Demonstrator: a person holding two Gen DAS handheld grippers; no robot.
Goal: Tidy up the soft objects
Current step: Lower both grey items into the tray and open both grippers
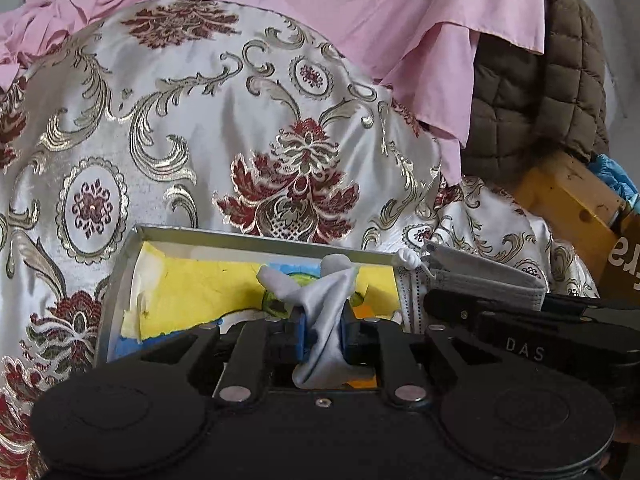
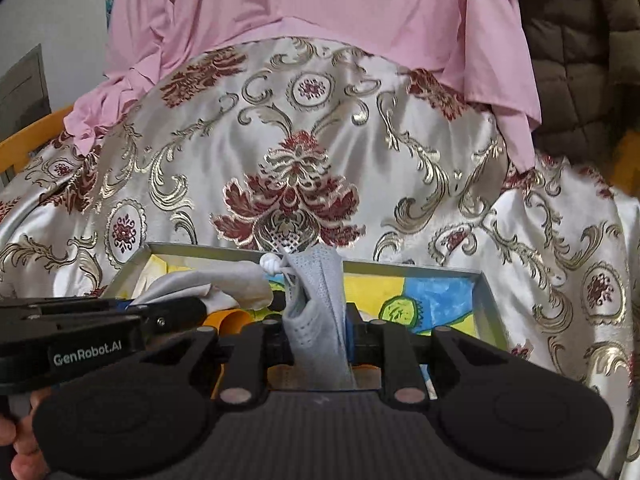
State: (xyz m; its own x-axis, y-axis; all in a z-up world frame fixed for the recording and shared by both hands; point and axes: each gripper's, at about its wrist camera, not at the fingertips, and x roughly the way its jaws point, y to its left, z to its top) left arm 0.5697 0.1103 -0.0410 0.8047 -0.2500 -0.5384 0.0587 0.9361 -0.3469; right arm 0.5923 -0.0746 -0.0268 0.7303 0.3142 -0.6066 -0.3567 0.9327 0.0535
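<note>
My left gripper [image 1: 324, 330] is shut on a pale grey cloth [image 1: 330, 300] that bunches up between its blue pads. It hangs over an open metal tin [image 1: 240, 237] lined with yellow and blue painted paper. In the right wrist view my right gripper [image 2: 320, 330] is shut on a grey-blue face mask [image 2: 316, 288] above the same tin [image 2: 400, 266]. A small white charm [image 2: 270, 263] hangs at the mask's loop. The two grippers are side by side: the left gripper [image 2: 200, 306] with its cloth [image 2: 216, 282] shows at the left, the right gripper [image 1: 436, 300] with the mask [image 1: 484, 276] at the right.
The tin rests on a shiny white brocade cloth [image 1: 224, 132] with red and gold flowers. Pink fabric [image 1: 360, 8] is draped behind it, with a brown quilted jacket [image 1: 540, 80] at the right. A wooden frame [image 1: 568, 200] and blue gloves [image 1: 616, 176] are at the far right.
</note>
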